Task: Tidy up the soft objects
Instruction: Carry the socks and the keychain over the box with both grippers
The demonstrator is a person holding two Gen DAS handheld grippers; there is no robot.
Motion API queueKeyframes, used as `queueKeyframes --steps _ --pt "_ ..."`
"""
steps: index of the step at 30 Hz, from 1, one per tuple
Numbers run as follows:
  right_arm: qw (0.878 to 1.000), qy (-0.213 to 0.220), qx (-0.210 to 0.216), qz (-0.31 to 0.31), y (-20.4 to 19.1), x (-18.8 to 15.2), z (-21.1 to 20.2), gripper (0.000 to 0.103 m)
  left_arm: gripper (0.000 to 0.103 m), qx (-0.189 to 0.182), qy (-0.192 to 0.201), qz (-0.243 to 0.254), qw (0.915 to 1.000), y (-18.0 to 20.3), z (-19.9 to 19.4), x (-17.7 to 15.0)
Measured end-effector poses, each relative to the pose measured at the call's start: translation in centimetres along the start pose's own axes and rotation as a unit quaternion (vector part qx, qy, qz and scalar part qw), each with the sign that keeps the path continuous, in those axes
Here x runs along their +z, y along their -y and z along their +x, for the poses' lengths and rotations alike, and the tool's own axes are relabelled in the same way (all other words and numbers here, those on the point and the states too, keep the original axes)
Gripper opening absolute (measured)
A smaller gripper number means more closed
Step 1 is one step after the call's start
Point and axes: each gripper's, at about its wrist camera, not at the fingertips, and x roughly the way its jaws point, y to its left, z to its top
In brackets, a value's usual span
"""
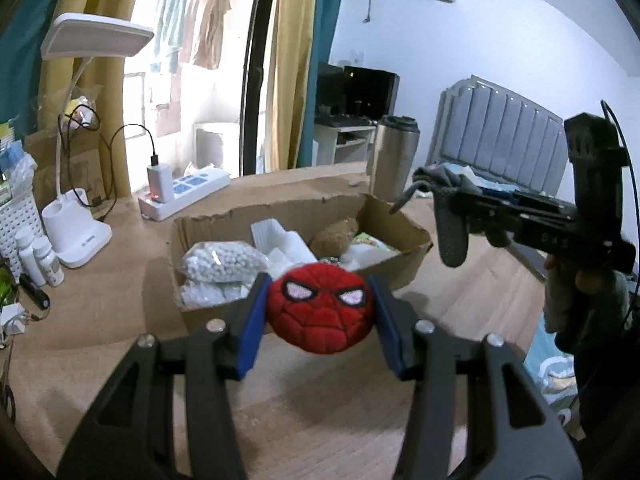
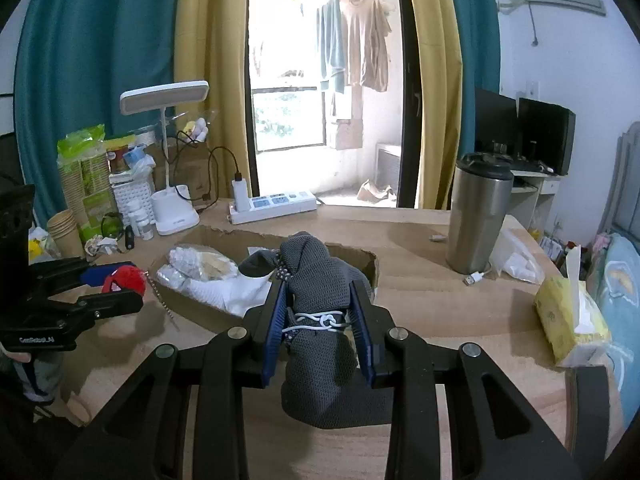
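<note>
My left gripper [image 1: 322, 312] is shut on a red Spider-Man plush head [image 1: 320, 308] and holds it above the table, just in front of an open cardboard box [image 1: 400, 258]. The box holds a bag of white beads [image 1: 222, 260], white foam pieces [image 1: 280, 240] and a brown plush [image 1: 336, 234]. My right gripper [image 2: 320, 308] is shut on a rolled grey knit cloth tied with white cord [image 2: 320, 320], held in front of the box [image 2: 370, 262]. In the left wrist view the right gripper [image 1: 452, 236] hangs to the right of the box. The left gripper [image 2: 116, 284] shows at the left of the right wrist view.
A steel tumbler [image 2: 478, 220], a USB plug [image 2: 474, 278], a plastic bag [image 2: 516, 260] and a yellow tissue pack [image 2: 568, 320] lie right of the box. A white desk lamp [image 2: 172, 208], power strip [image 2: 276, 202], bottles, paper cups [image 2: 66, 232] and a basket crowd the back left.
</note>
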Motion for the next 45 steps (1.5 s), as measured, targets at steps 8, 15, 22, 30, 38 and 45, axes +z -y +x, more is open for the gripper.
queueKeyframes --steps 8,15,22,30,38,45 --pt "1.000 0.003 -0.004 0.018 0.1 1.3 1.1 0.034 0.050 0.003 0.016 -0.018 0.9997 -1.2 -0.1 0.4" --pt "1.000 0.006 -0.008 0.026 0.0 2.4 2.1 0.034 0.051 0.004 0.030 -0.030 0.9991 -2.0 -0.5 0.8" --pt "0.999 0.004 -0.012 0.046 0.3 3.4 3.8 0.034 0.050 0.005 0.038 -0.043 0.9983 -2.9 -0.9 0.9" --pt "0.995 -0.001 -0.027 0.091 1.5 3.7 5.7 0.034 0.050 -0.005 0.037 -0.058 0.9976 -3.5 -1.1 0.6" --pt "0.991 -0.013 -0.033 0.128 2.0 3.4 8.1 0.034 0.050 -0.012 0.041 -0.072 0.9965 -3.8 -1.1 1.0" --pt "0.989 -0.033 -0.038 0.136 2.4 1.9 9.8 0.060 0.051 -0.013 0.039 -0.071 0.9966 -3.6 -0.8 1.2"
